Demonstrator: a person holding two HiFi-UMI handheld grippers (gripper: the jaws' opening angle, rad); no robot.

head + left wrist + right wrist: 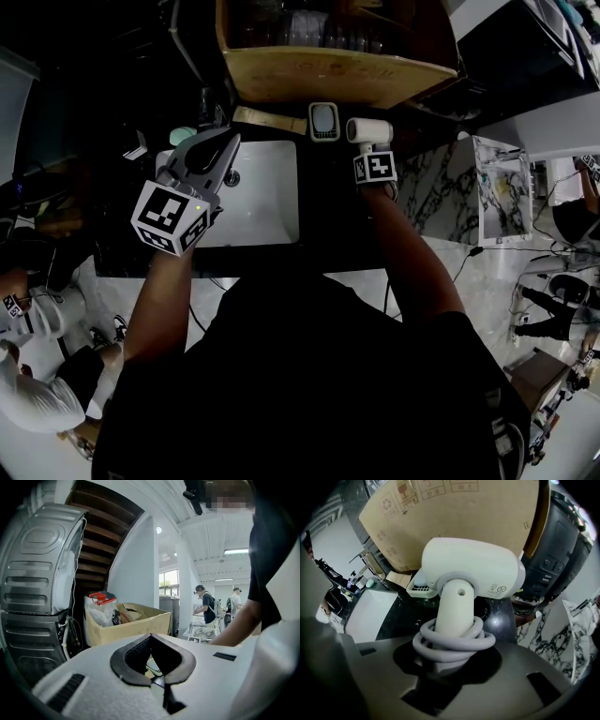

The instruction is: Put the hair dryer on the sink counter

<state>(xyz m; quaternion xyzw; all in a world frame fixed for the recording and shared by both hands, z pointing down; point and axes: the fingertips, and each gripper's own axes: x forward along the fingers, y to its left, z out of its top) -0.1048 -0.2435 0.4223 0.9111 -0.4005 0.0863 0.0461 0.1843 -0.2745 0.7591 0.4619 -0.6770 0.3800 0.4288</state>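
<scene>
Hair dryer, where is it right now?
In the head view the hair dryer is held by its handle in the right tongs, over the dark counter right of the white sink.

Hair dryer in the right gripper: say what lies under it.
Under the white hair dryer, gripped by the right gripper, lies glossy black counter. A small white tray shows at its left; the dryer covers the rest.

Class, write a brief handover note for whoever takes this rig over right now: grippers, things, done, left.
Left gripper: jaws shut, empty, over the white sink basin.
Right gripper: jaws shut on the handle of the white plastic hair dryer, pale cord wound round the handle, over the dark stone sink counter beside the basin.
Done: dryer in hand.
Left: set it down, release.
</scene>
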